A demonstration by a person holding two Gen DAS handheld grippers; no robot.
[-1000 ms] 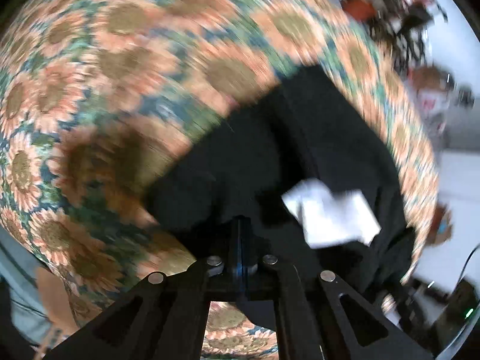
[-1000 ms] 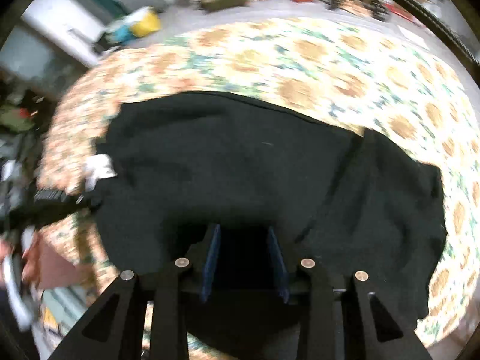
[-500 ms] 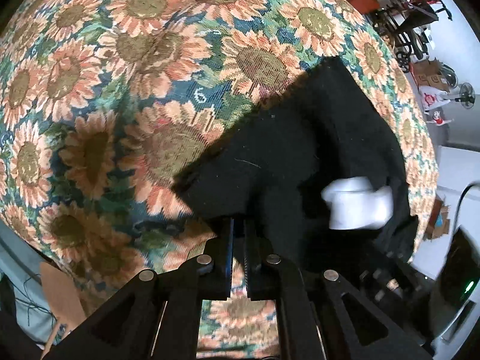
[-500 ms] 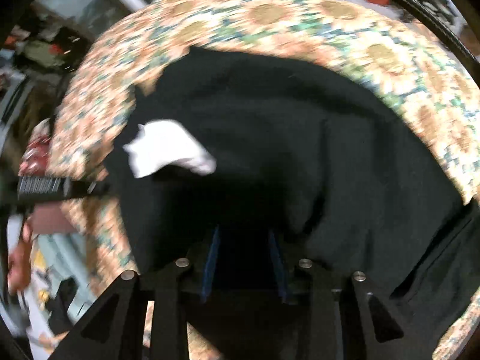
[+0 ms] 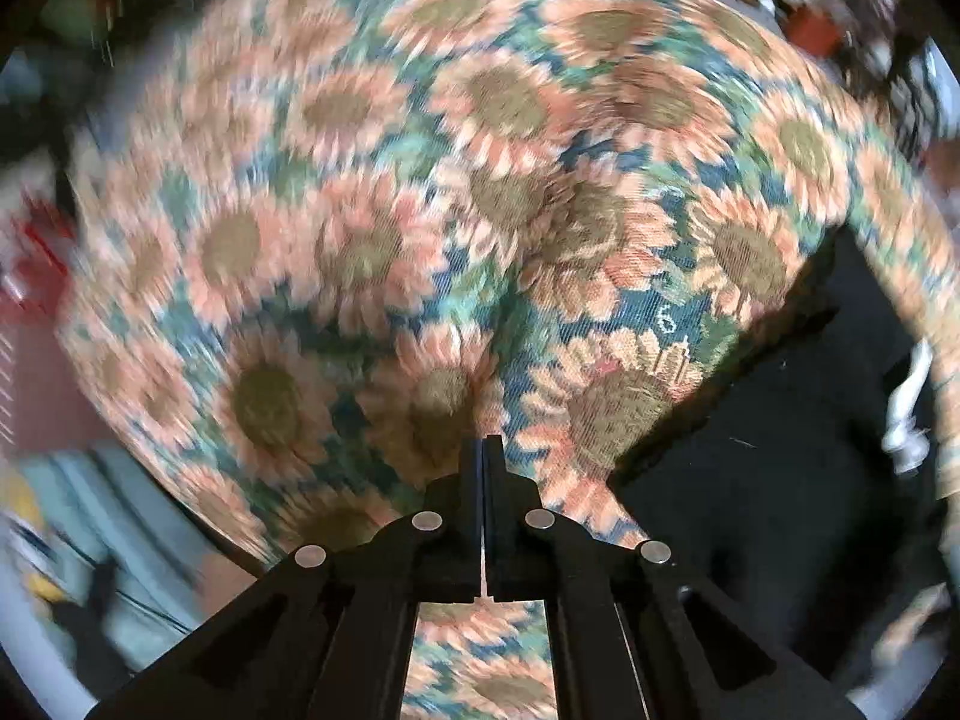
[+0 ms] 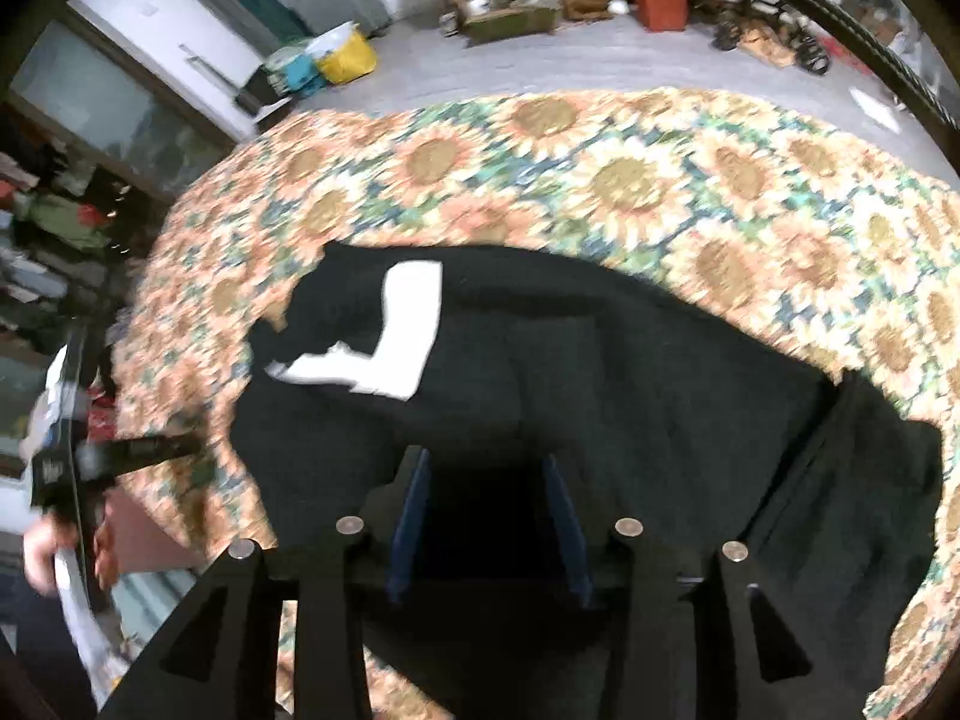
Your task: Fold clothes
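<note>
My left jaws were pressed together on nothing, over bare sunflower cloth covering the worktop, clear to the left of the black garment. My right jaws stood partway apart, having just been opening, with dark fabric beneath them and no grip I could see. The garment lay across the near worktop, its white label turned up. To fold well, I judged each corner needed a firm pinch and the cloth smoothed flat before folding.
</note>
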